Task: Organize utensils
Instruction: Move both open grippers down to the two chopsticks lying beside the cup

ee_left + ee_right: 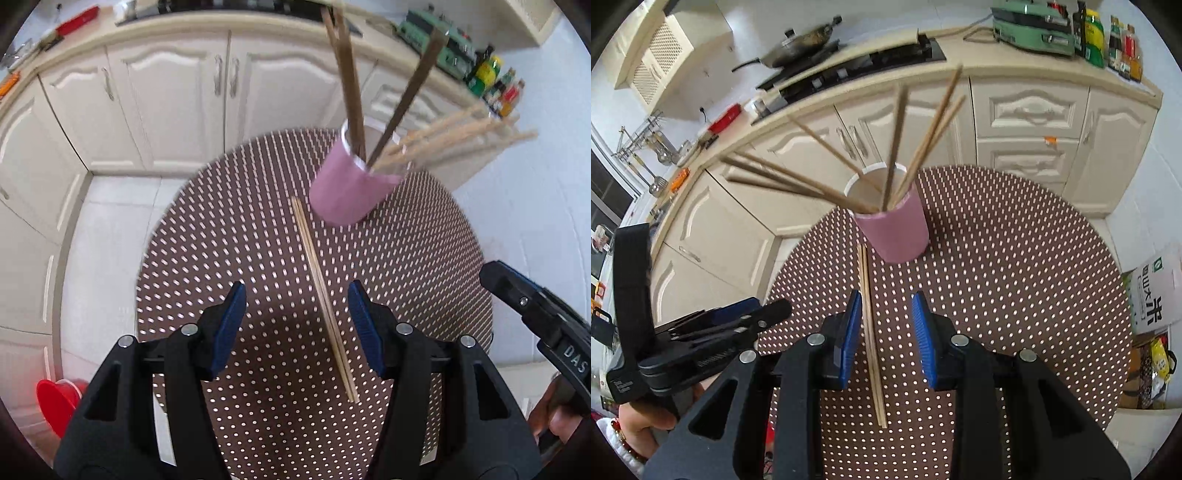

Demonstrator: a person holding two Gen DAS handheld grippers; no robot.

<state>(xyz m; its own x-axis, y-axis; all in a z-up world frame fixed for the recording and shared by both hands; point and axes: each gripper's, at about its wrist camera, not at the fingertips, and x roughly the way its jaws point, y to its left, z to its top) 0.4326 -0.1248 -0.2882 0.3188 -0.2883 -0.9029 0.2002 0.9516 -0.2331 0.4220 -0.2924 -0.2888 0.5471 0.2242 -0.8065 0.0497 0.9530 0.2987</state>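
A pink cup (351, 188) (895, 232) stands on the round dotted table (240, 240) (1015, 277) and holds several wooden chopsticks that lean out of it. A pair of light chopsticks (323, 295) (870, 332) lies flat on the table, one end near the cup's base. My left gripper (297, 325) is open above the table, and the pair lies between its fingers, closer to the right one. My right gripper (886, 336) is open too, with the pair just inside its left finger. Each gripper shows at the edge of the other's view.
White kitchen cabinets (1034, 122) and a counter with a stove, a pan (801, 44) and bottles (1108, 33) curve behind the table. A red bucket (59, 402) stands on the floor at left. A rice box (1156, 291) sits at right.
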